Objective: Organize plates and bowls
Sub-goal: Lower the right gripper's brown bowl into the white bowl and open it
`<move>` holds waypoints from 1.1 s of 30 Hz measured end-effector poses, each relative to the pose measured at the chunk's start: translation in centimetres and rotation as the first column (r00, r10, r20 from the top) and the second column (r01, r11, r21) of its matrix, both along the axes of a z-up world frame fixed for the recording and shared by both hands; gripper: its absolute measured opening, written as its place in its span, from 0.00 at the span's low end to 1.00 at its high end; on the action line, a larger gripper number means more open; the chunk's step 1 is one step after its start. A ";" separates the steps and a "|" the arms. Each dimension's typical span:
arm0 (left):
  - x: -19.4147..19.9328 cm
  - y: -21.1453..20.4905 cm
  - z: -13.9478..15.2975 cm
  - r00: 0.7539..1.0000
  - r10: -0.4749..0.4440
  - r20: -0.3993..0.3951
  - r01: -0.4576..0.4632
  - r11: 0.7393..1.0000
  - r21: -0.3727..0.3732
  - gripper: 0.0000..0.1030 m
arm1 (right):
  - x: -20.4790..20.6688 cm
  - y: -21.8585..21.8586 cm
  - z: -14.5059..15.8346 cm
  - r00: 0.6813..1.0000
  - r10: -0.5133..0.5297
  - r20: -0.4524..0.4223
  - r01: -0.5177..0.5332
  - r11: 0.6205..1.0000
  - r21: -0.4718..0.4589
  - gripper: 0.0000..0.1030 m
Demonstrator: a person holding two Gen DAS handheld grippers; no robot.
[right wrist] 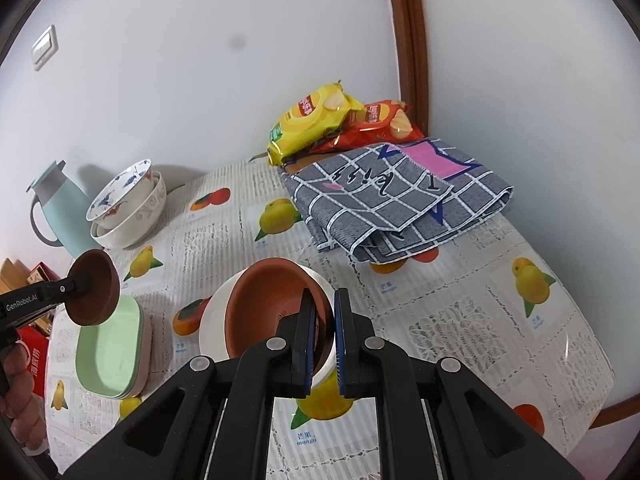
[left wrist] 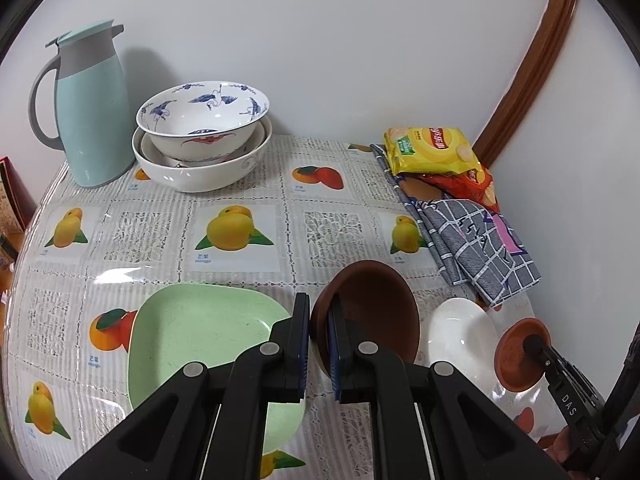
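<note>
My left gripper (left wrist: 319,320) is shut on the rim of a dark brown bowl (left wrist: 372,304), which hangs tilted above the table, just right of a pale green square plate (left wrist: 192,332). In the right wrist view the same gripper (right wrist: 80,282) holds that brown bowl (right wrist: 94,288) over the stacked green plates (right wrist: 108,356). My right gripper (right wrist: 325,304) is shut on the rim of a terracotta bowl (right wrist: 272,312), tilted, in front of a white bowl (right wrist: 212,328). The left wrist view shows the terracotta bowl (left wrist: 520,354) just right of the white bowl (left wrist: 460,336).
Two patterned white bowls (left wrist: 200,120) are nested at the back by a pale blue jug (left wrist: 88,108). Crisp bags (left wrist: 432,148) and a folded checked cloth (left wrist: 480,240) lie along the right wall. A person's hand (right wrist: 20,380) shows at the left edge.
</note>
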State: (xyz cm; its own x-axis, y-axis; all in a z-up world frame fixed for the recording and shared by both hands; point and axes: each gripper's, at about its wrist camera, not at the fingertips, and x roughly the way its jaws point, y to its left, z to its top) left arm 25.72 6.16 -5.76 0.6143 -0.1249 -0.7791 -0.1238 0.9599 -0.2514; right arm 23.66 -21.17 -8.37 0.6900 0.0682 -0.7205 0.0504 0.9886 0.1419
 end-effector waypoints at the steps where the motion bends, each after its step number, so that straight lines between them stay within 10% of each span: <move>1: 0.1 0.1 -0.2 1.000 0.002 -0.004 -0.002 1.000 -0.001 0.08 | 0.2 0.1 -0.2 1.000 0.004 -0.005 -0.004 1.000 -0.001 0.09; 33: 3.2 0.3 -3.3 0.999 -0.020 -0.045 0.019 0.999 -0.029 0.08 | 5.7 4.0 -6.5 0.980 0.099 -0.172 -0.113 0.991 -0.075 0.09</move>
